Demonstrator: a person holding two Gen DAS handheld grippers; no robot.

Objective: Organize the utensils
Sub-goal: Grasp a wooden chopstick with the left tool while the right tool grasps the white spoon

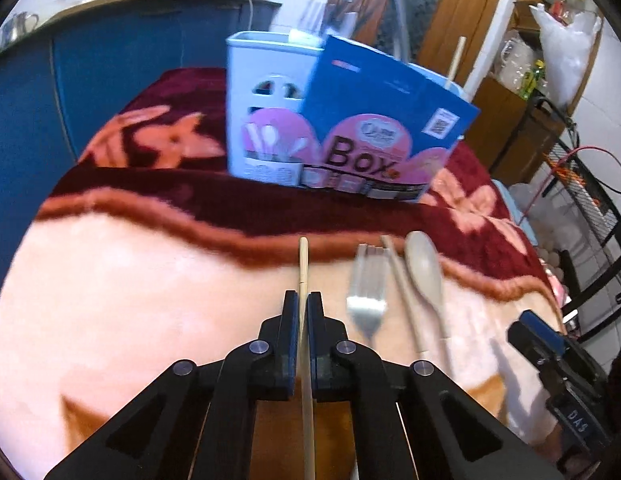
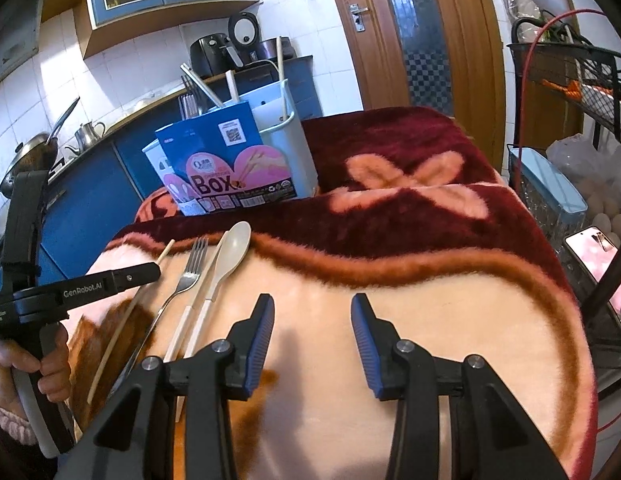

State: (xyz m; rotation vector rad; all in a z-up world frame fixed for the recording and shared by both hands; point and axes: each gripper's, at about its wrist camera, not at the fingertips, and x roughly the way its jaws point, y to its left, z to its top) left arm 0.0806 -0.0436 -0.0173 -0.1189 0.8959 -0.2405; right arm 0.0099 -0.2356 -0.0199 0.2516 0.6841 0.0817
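My left gripper (image 1: 303, 300) is shut on a wooden chopstick (image 1: 303, 264) that runs between its fingers; the chopstick also shows in the right wrist view (image 2: 122, 320). To its right on the blanket lie a metal fork (image 1: 366, 304), a second pale chopstick (image 1: 402, 292) and a beige spoon (image 1: 424, 268). The fork (image 2: 188, 276) and spoon (image 2: 230, 248) also show in the right wrist view. A white utensil holder (image 1: 262, 92) with a blue "Box" label (image 1: 374, 128) stands at the back, with utensils in it. My right gripper (image 2: 312, 320) is open and empty above the blanket.
A pink and maroon flowered blanket (image 2: 390, 280) covers the table. Blue kitchen cabinets (image 1: 110, 60) stand behind on the left. A black wire rack (image 2: 570, 80) and a phone (image 2: 594, 256) are at the right edge. A wooden door (image 2: 410, 32) is behind.
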